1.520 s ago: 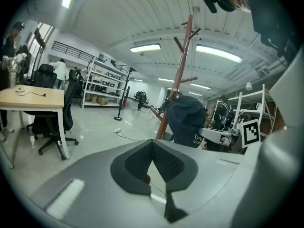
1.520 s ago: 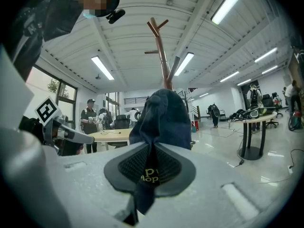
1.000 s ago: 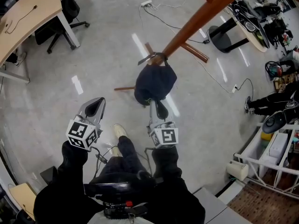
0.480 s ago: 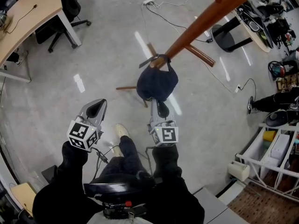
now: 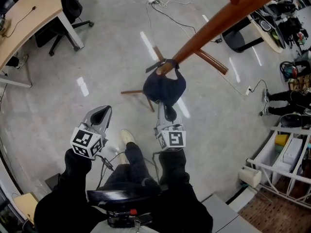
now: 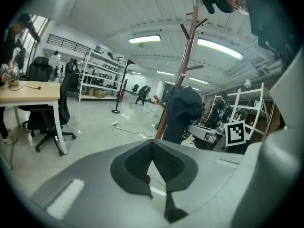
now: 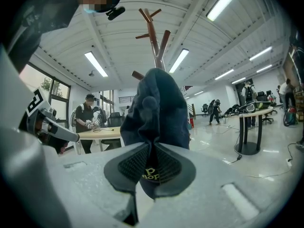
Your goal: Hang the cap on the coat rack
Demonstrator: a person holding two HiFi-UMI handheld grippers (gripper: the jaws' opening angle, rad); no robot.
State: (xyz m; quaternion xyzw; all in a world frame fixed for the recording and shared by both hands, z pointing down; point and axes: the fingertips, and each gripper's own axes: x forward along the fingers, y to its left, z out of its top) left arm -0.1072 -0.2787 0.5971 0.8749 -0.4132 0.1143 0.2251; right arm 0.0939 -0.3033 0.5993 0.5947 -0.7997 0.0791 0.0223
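— Polished grey floor (image 5: 97, 57) far below. Where's the cap (image 5: 164, 87)?
— At a low peg (image 5: 166, 66) of the coat rack (image 5: 214, 21), my right gripper (image 5: 168, 112) clamped on its edge. I'd push it further on before letting go. Left gripper (image 5: 99, 114) closed, empty.

Head view, compared with one second earlier:

1. The cap (image 5: 164, 87) has shifted slightly right and down in the picture, and its outline is narrower.
2. The right gripper (image 5: 168, 111), clamped on the cap's lower edge, has followed it; its marker cube sits a little higher in the picture.
3. The coat rack (image 5: 214, 23) pole and its floor legs have shifted toward the right. The desk at the left has slid toward the left edge, so the camera itself has moved.
4. The legs of the person (image 5: 286, 97) at the right edge have moved up and further right.
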